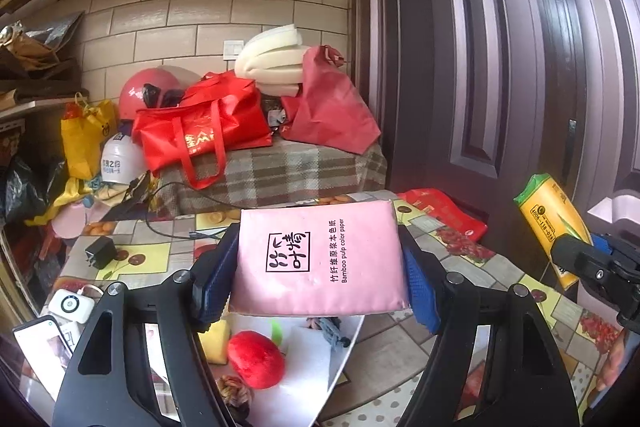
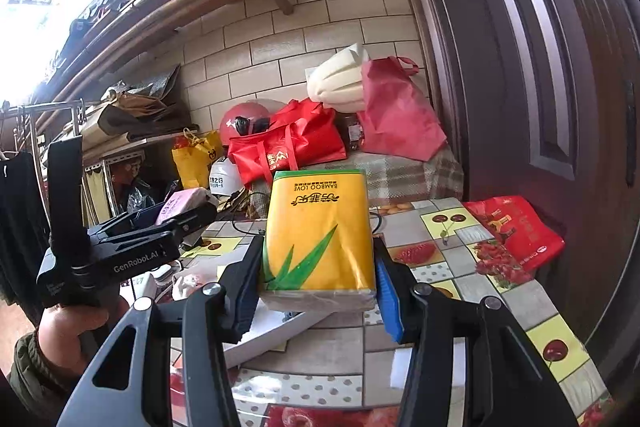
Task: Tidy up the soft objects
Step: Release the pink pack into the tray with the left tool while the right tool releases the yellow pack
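Observation:
My left gripper (image 1: 318,267) is shut on a pink tissue pack (image 1: 318,259) with black print, held level in the air above the table. Its blue pads press the pack's two sides. Under it lies a white tray (image 1: 320,379) holding a red plush ball (image 1: 256,359), a yellow piece (image 1: 216,341) and yarn knots (image 1: 234,391). My right gripper (image 2: 318,267) is shut on a yellow tissue pack (image 2: 318,235) with green leaves, also lifted. In the left wrist view that yellow pack (image 1: 550,223) shows at the right edge. The pink pack (image 2: 180,205) shows at left in the right wrist view.
The table wears a fruit-print cloth (image 1: 472,275). A phone (image 1: 42,347), a white power bank (image 1: 70,305) and a black charger (image 1: 100,253) lie at its left. A red bag (image 2: 516,231) lies at the far right corner. Red bags (image 1: 200,131) and helmets crowd a plaid-covered surface behind; a dark door (image 1: 500,67) stands right.

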Demonstrator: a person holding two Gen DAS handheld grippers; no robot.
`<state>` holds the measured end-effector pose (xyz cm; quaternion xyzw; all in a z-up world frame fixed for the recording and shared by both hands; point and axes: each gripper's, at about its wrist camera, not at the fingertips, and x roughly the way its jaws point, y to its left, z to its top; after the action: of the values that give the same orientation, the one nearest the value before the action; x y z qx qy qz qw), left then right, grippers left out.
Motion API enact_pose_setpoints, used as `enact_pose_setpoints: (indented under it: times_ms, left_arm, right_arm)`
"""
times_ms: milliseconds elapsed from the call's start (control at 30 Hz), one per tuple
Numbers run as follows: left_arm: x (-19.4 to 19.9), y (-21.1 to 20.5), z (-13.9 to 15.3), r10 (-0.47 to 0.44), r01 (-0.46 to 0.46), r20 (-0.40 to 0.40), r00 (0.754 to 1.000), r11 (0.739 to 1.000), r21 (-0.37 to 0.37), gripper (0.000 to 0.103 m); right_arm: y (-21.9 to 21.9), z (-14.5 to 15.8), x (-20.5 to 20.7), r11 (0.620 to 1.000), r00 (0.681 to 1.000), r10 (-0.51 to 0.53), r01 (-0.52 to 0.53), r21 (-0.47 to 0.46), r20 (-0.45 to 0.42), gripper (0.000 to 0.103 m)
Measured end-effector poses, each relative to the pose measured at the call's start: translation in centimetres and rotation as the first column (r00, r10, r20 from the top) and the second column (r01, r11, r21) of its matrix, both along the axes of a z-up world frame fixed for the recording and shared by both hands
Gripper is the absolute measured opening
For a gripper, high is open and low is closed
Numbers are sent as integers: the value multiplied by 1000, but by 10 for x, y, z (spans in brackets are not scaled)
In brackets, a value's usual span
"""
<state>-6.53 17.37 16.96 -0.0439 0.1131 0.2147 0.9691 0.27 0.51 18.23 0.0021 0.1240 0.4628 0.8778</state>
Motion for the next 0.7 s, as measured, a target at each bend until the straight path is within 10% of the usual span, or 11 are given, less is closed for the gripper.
enact_pose_setpoints:
  times_ms: [700]
  left_arm:
    - [-6, 65, 2, 121, -121, -2, 993, 991, -60, 74]
  right_arm:
    - [50, 26, -1, 998, 999, 51, -51, 24, 0, 50]
